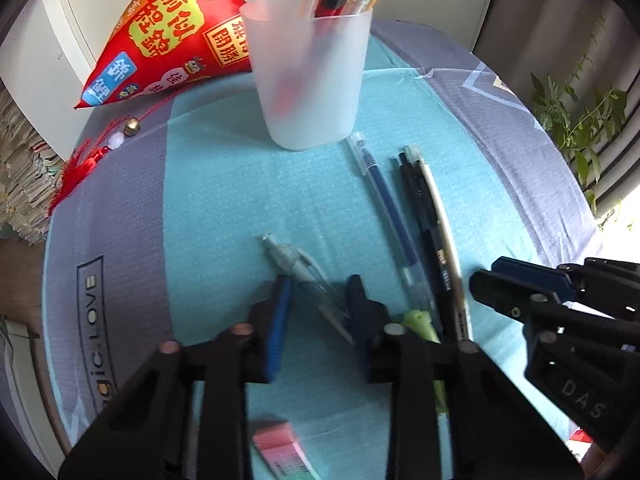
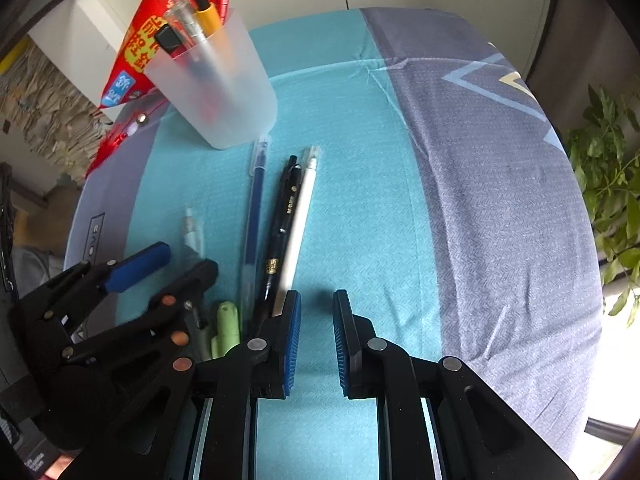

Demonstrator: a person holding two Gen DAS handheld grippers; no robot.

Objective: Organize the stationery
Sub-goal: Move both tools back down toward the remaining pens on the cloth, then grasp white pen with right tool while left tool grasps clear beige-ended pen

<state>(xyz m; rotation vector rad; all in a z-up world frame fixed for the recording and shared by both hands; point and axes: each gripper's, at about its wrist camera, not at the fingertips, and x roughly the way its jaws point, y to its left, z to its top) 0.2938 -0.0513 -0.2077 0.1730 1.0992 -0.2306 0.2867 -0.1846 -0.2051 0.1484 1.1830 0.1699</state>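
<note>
A frosted plastic cup (image 1: 312, 76) holding several pens stands at the back of the teal cloth; it also shows in the right wrist view (image 2: 216, 88). On the cloth lie a blue pen (image 1: 384, 200), a black pen (image 1: 428, 232), a white pen (image 1: 444, 220), a green pen (image 1: 420, 324) and a clear grey-tipped pen (image 1: 304, 276). My left gripper (image 1: 320, 304) is open, its fingers on either side of the clear pen. My right gripper (image 2: 316, 320) is open and empty above bare cloth, just right of the white pen (image 2: 300, 216).
A red triangular pouch (image 1: 168, 32) with a tassel sits behind the cup. A pink eraser (image 1: 280, 448) lies near the front edge. A potted plant (image 2: 612, 184) stands off the table's right side. The grey cloth band (image 2: 500, 184) lies to the right.
</note>
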